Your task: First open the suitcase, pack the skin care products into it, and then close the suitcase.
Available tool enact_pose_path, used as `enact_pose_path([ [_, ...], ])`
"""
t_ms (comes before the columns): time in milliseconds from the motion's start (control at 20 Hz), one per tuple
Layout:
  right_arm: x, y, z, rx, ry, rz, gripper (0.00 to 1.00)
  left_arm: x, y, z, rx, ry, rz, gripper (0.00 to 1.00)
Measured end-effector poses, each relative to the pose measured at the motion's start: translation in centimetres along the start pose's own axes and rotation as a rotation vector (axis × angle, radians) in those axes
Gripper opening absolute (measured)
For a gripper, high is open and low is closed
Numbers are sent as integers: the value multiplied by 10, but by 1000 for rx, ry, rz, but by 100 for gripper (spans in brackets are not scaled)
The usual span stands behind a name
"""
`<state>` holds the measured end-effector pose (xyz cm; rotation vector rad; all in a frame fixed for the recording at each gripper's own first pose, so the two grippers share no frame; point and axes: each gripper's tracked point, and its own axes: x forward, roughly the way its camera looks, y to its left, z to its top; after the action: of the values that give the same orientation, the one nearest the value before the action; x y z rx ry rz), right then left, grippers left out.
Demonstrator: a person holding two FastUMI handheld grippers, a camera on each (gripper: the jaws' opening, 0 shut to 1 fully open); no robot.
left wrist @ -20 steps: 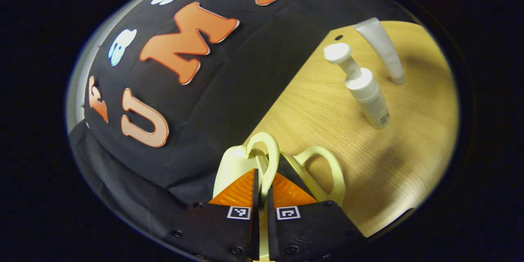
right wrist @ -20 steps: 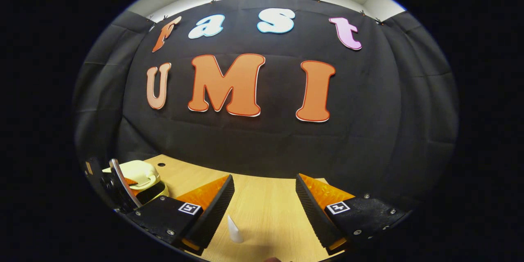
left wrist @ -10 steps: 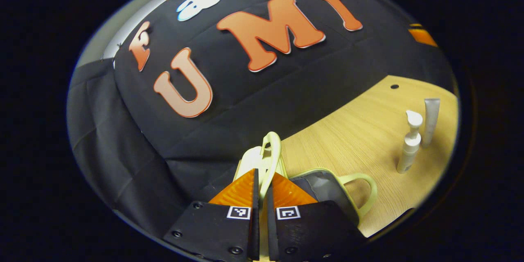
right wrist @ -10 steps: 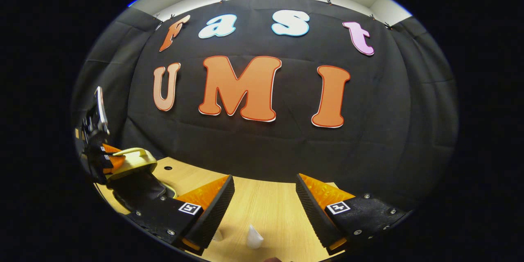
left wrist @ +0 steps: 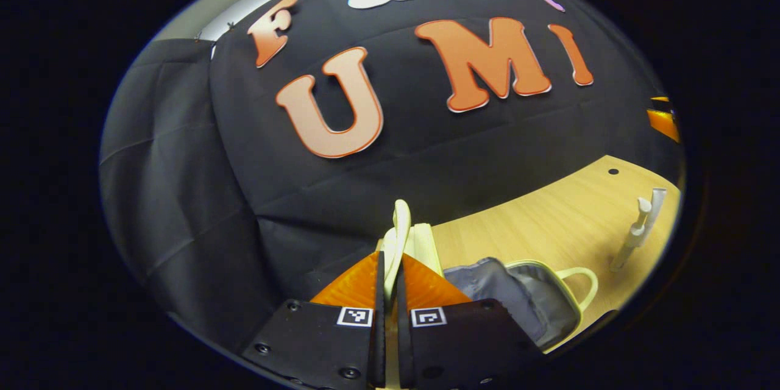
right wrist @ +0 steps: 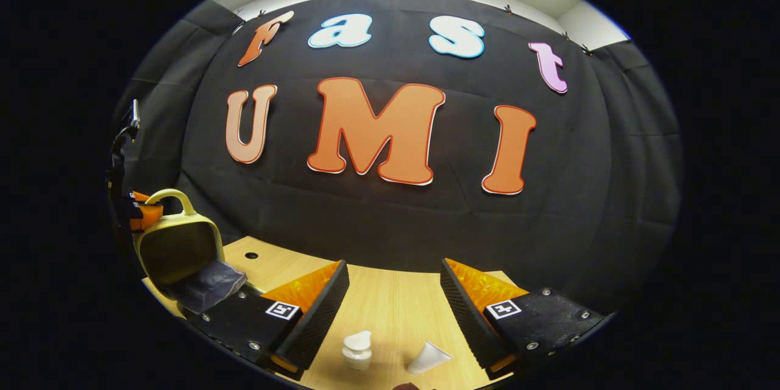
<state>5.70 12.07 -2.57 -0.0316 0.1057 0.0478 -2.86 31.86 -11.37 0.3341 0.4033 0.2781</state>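
Observation:
My left gripper [left wrist: 390, 274] is shut on the pale yellow handle [left wrist: 399, 225] of the suitcase lid and holds the lid up. The open lower half [left wrist: 512, 298] shows grey lining, with its own handle [left wrist: 579, 286] lying on the table. In the right gripper view the raised lid [right wrist: 177, 244] stands nearly upright at the left, with the left gripper [right wrist: 137, 213] on its handle. A white pump bottle [left wrist: 634, 237] and a white tube [left wrist: 655, 204] stand right of the suitcase. My right gripper [right wrist: 395, 292] hangs open above the pump bottle [right wrist: 358, 347] and tube [right wrist: 429, 358].
The light wooden table [left wrist: 548, 225] runs back to the black cloth wall. A small round hole [right wrist: 250, 255] sits in the tabletop near the suitcase. Bare table [right wrist: 390, 311] lies between the suitcase and the two products.
My left gripper has swung the lid from nearly flat to upright, baring the grey lining. The right gripper stayed open, and the bottle and tube came further into its view.

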Motion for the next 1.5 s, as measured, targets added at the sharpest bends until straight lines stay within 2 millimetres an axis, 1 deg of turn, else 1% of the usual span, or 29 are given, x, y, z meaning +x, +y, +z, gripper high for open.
enact_pose_path([
  [150,4,23,3,3,6,-7,95,15,45,-20,-42,23,24,9],
  [300,6,42,8,-9,2,-20,95,30,87,-52,-92,60,50,9],
  [450,6,57,10,-14,8,-33,95,47,125,-90,-99,123,78,9],
  [550,6,68,9,-15,16,-33,95,60,145,-122,-88,170,86,9],
  [650,6,76,11,-22,15,-36,95,73,157,-154,-103,216,83,9],
  [800,6,83,12,-18,21,-38,95,81,167,-200,-135,291,86,9],
  [850,5,84,11,-23,24,-41,95,86,165,-213,-142,316,89,9],
  [1000,3,82,10,-40,29,-49,95,98,157,-235,-158,379,96,9],
  [1050,2,81,7,-38,35,-49,95,100,158,-238,-152,398,117,9],
  [1100,2,80,6,-36,40,-55,95,101,159,-239,-133,411,150,13],
  [1150,2,77,6,-34,41,-59,95,104,152,-240,-124,409,153,16],
  [1200,1,74,5,-34,43,-63,95,101,145,-245,-125,403,151,19],
  [1250,1,71,4,-36,44,-65,95,101,142,-243,-121,397,146,19],
  [1300,1,69,4,-40,44,-67,95,99,142,-237,-114,380,143,24],
  [1350,0,65,4,-43,42,-70,95,95,138,-223,-108,356,146,24],
  [1450,-1,59,3,-46,37,-71,95,93,125,-197,-113,292,119,37],
  [1500,-1,56,2,-48,37,-68,95,88,113,-187,-115,271,103,51],
])
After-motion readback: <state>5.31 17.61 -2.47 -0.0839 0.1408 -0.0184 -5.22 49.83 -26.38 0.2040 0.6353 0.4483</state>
